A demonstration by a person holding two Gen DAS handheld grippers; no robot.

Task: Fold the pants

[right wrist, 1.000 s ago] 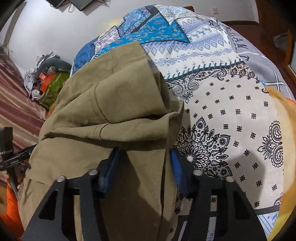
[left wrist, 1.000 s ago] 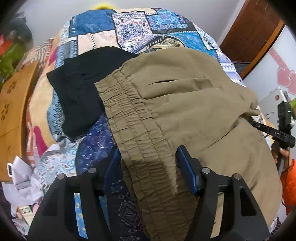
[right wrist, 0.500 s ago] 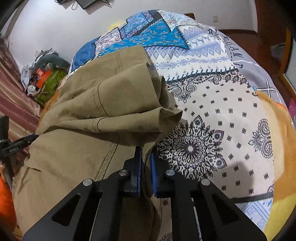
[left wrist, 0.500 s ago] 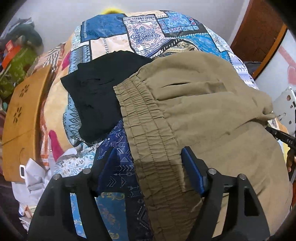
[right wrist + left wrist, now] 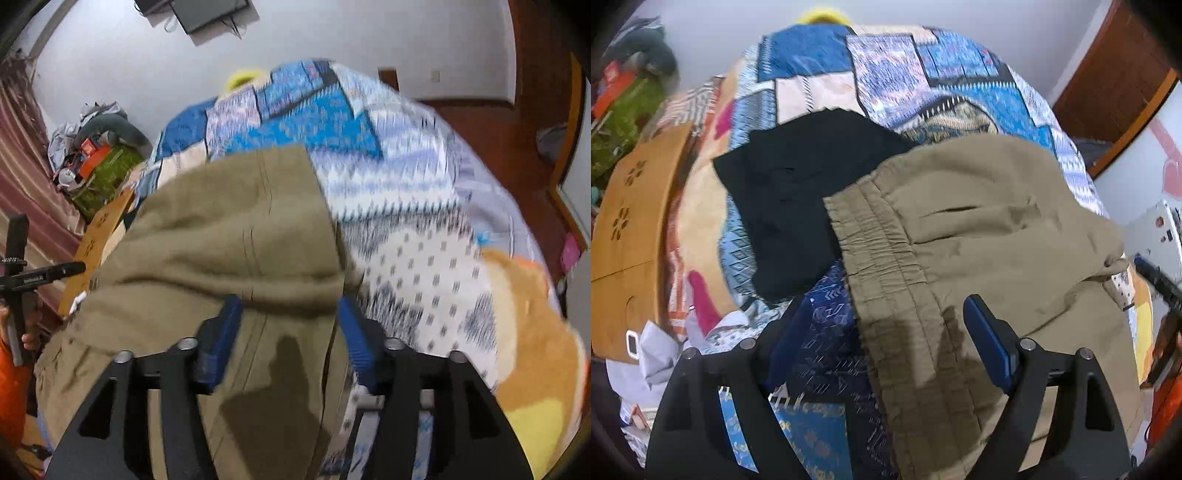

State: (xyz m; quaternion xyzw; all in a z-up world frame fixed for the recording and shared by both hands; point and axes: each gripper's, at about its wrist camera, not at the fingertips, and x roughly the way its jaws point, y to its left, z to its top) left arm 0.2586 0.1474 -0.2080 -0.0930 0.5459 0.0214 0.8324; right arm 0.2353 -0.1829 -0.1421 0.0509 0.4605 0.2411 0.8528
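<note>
Khaki pants (image 5: 990, 236) with an elastic waistband (image 5: 886, 258) lie folded on the patterned bedspread (image 5: 886, 74). My left gripper (image 5: 886, 332) hovers over the waistband's near end. Its jaws are opening wide and the blue pads (image 5: 986, 339) stand clear of the cloth. In the right wrist view the pants' (image 5: 229, 236) folded edge bulges up in front of my right gripper (image 5: 290, 332). That gripper's jaws are opening. The khaki fold lies between and under the pads (image 5: 221, 332), which do not pinch it.
A black garment (image 5: 798, 206) lies on the bed beside the waistband, partly under it. A wooden board (image 5: 631, 236) stands at the bed's left edge, with clutter (image 5: 96, 162) beyond. An orange plush cushion (image 5: 528, 332) sits at the right. A dark wooden door (image 5: 1115, 74) is behind.
The right gripper pinched shut on the khaki fold, then opened and lifted away. The left gripper spread wider and drew back from the waistband, so more of the bed shows.
</note>
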